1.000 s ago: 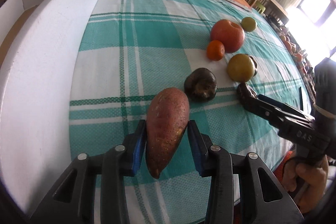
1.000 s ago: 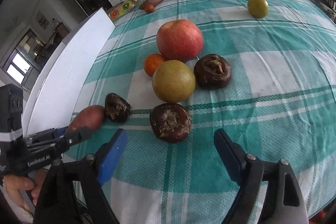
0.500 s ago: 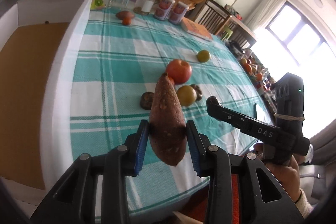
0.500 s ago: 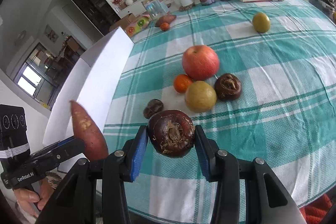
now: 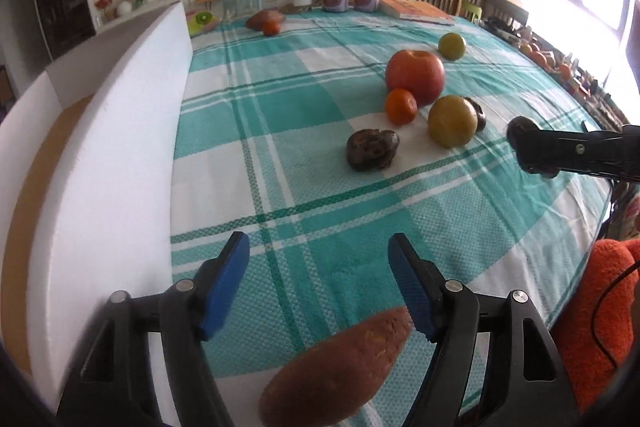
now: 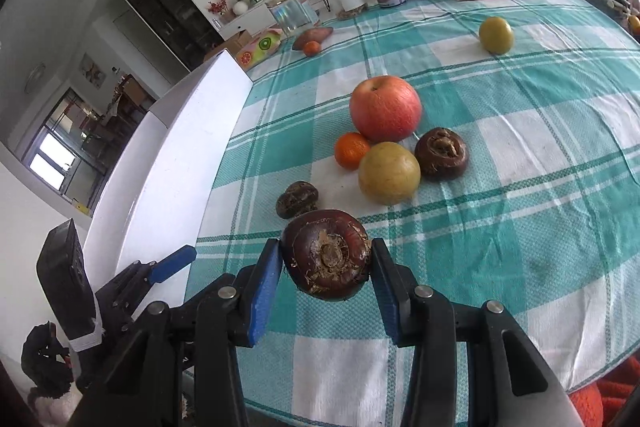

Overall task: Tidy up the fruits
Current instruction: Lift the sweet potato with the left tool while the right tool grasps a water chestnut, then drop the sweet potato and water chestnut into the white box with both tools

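One dark, flaky-topped water chestnut [image 6: 326,255], perhaps

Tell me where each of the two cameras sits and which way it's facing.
Left wrist: on the left gripper, facing down-table; jaws opening, sweet potato free below them; right gripper's tip enters from the right.
Right wrist: on the right gripper, facing down-table; jaws clamp a water chestnut; left gripper lower left.
Shared: red apple, box wall.
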Tool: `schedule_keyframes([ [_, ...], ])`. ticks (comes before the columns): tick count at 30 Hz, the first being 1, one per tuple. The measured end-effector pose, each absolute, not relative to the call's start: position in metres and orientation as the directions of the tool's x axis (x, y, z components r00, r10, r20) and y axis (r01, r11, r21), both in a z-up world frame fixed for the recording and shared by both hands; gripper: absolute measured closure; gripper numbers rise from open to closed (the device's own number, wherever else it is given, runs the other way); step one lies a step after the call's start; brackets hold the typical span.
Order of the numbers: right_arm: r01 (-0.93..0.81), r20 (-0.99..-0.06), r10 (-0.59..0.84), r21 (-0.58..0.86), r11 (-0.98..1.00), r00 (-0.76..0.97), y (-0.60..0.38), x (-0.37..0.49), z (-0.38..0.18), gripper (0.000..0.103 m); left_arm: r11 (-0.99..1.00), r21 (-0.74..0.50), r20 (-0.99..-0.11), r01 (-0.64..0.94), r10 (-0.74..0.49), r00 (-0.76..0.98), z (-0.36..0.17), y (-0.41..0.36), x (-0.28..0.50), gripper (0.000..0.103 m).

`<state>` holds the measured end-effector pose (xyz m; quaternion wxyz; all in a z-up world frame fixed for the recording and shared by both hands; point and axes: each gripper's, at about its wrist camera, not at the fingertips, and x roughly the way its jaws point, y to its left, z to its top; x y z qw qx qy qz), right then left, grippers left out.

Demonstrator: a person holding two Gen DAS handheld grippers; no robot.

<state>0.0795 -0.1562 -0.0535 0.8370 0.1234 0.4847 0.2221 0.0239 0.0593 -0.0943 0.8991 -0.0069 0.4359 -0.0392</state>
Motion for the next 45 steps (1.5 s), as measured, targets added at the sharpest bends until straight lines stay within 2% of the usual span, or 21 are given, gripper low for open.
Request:
schedule_keyframes([
  [2,-0.241,-0.755,0.492,0.429,0.871,0.433,-0.162,0.075,-0.057,0.058,0.993,-0.109,-0.799,0.046,-0.115,0.590,-0.110,0.068,0.028,0.031],
  [3,-0.238,-0.754,0.491,0.429,0.871,0.436,-0.165,0.074,-0.057,0.058,0.992,-0.117,-0.785,0.046,-0.121,0.607,-0.108,0.069,0.024,0.032],
  [5,-0.235,-0.751,0.487,0.426,0.873,0.447,-0.169,0.071,-0.055,0.058,0.977,-0.194,-0.757,0.090,-0.207,0.620,-0.090,0.068,0.015,0.032],
  [6,-0.234,-0.746,0.486,0.427,0.874,0.455,-0.172,0.070,-0.053,0.058,0.966,-0.223,-0.729,0.133,-0.256,0.635,-0.076,0.067,0.009,0.028],
  [7,-0.232,-0.740,0.487,0.429,0.873,0.464,-0.175,0.069,-0.051,0.058,0.958,-0.223,-0.711,0.183,-0.288,0.642,-0.062,0.063,0.003,0.017],
  [9,-0.231,-0.727,0.492,0.436,0.870,0.479,-0.179,0.067,-0.046,0.058,0.942,-0.174,-0.713,0.288,-0.322,0.623,-0.041,0.054,-0.007,0.004],
  [10,-0.231,-0.722,0.496,0.441,0.867,0.483,-0.181,0.067,-0.045,0.058,0.933,-0.138,-0.733,0.331,-0.321,0.599,-0.035,0.050,-0.010,0.004],
  [14,-0.240,-0.703,0.518,0.463,0.853,0.487,-0.183,0.061,-0.041,0.058,0.927,-0.029,-0.843,0.374,-0.224,0.490,-0.047,0.045,-0.013,0.005],
  [18,-0.259,-0.690,0.535,0.471,0.843,0.487,-0.182,0.055,-0.039,0.058,0.908,0.133,-0.861,0.398,-0.093,0.500,-0.063,0.030,-0.024,0.006],
  [21,-0.268,-0.680,0.543,0.475,0.838,0.492,-0.183,0.051,-0.035,0.058,0.906,0.161,-0.872,0.391,-0.055,0.486,-0.071,0.028,-0.021,0.006],
  [24,-0.269,-0.668,0.549,0.483,0.833,0.502,-0.187,0.048,-0.030,0.058,0.908,0.149,-0.929,0.392,-0.008,0.371,-0.093,0.027,-0.009,0.006],
  [25,-0.269,-0.662,0.551,0.485,0.832,0.508,-0.189,0.047,-0.028,0.058,0.909,0.142,-0.942,0.392,0.002,0.336,-0.101,0.028,-0.005,0.011],
  [26,-0.269,-0.657,0.551,0.486,0.831,0.515,-0.191,0.046,-0.026,0.058,0.911,0.139,-0.949,0.388,0.011,0.316,-0.106,0.029,-0.003,0.012],
  [27,-0.269,-0.652,0.551,0.487,0.831,0.521,-0.193,0.045,-0.023,0.058,0.922,0.116,-0.947,0.369,-0.009,0.321,-0.104,0.034,-0.001,0.020],
  [28,-0.268,-0.648,0.550,0.488,0.831,0.527,-0.195,0.045,-0.021,0.058,0.932,0.129,-0.944,0.340,0.010,0.331,-0.101,0.039,0.001,0.042],
  [30,-0.264,-0.642,0.546,0.487,0.833,0.538,-0.199,0.044,-0.019,0.058,0.944,0.090,-0.945,0.318,-0.019,0.326,-0.094,0.046,0.004,0.054],
  [35,-0.250,-0.652,0.535,0.483,0.839,0.537,-0.202,0.048,-0.023,0.058,0.962,0.027,-0.936,0.272,-0.071,0.344,-0.093,0.048,0.005,0.054],
  [40,-0.227,-0.682,0.528,0.485,0.845,0.506,-0.200,0.051,-0.037,0.058,0.955,0.059,-0.933,0.289,-0.050,0.356,-0.098,0.037,0.007,0.049],
  [45,-0.254,-0.688,0.529,0.467,0.847,0.496,-0.189,0.048,-0.033,0.058,0.973,-0.057,-0.916,0.224,-0.140,0.376,-0.093,0.049,0.013,0.056],
])
